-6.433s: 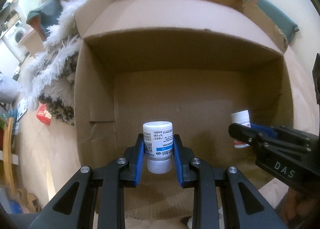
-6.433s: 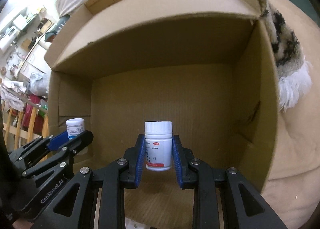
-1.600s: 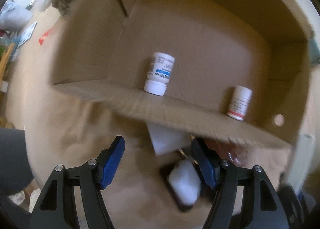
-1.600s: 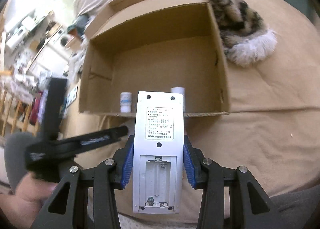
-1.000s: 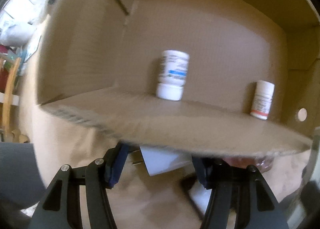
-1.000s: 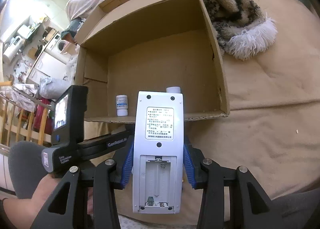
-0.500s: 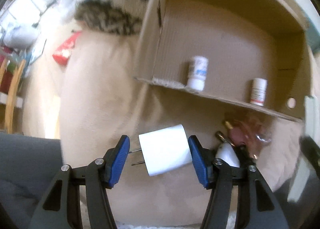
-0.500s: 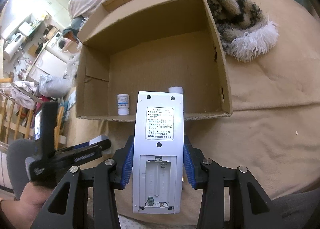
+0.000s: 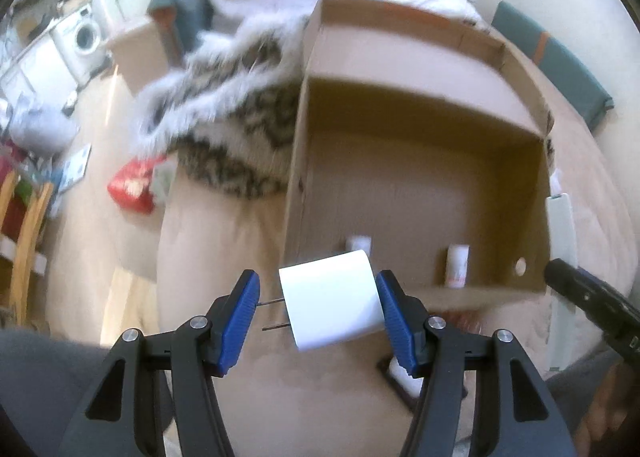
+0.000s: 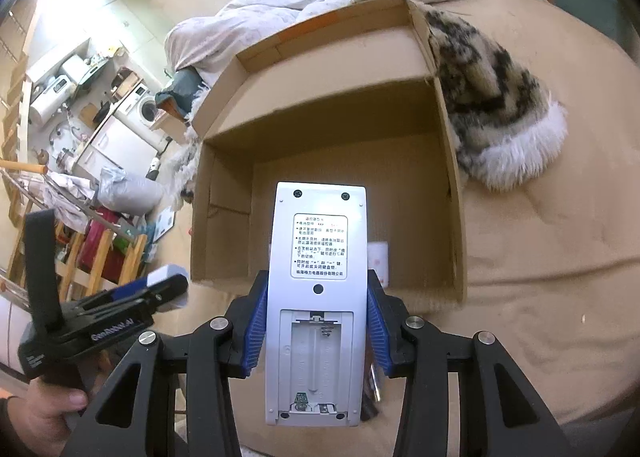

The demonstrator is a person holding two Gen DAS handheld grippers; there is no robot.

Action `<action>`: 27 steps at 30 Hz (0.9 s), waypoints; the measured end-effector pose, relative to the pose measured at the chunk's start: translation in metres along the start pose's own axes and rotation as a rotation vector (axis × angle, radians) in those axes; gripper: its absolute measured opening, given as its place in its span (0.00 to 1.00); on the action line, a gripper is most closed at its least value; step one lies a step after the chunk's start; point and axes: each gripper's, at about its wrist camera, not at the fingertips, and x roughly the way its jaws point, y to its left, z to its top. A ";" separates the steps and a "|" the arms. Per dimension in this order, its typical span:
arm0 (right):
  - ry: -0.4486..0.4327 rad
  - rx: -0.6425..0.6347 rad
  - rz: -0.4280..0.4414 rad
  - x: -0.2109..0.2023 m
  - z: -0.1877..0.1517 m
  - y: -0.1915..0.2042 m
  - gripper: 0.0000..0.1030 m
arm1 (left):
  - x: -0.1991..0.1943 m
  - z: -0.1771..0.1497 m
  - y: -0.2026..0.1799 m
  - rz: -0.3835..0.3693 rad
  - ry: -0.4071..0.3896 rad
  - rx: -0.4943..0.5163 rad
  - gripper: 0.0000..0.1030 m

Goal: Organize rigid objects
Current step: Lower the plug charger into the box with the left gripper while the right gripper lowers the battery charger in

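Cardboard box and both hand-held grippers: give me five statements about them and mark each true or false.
1. The right hand-held gripper holds a white remote control with its battery bay uncovered. True.
2. The left hand-held gripper holds a pill bottle. False: it holds a white plug adapter, its two prongs pointing toward the left finger.
3. Two small white bottles stand inside the cardboard box. True.
4. The cardboard box is shut with its flaps taped down. False: it is open toward the cameras, so its inside shows.
5. The remote control lies inside the box. False: it is outside, in front of the opening, between the blue pads.
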 end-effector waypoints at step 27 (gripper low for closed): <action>0.125 -0.100 -0.180 0.109 0.054 -0.017 0.45 | 0.111 0.037 -0.050 -0.021 0.126 0.131 0.55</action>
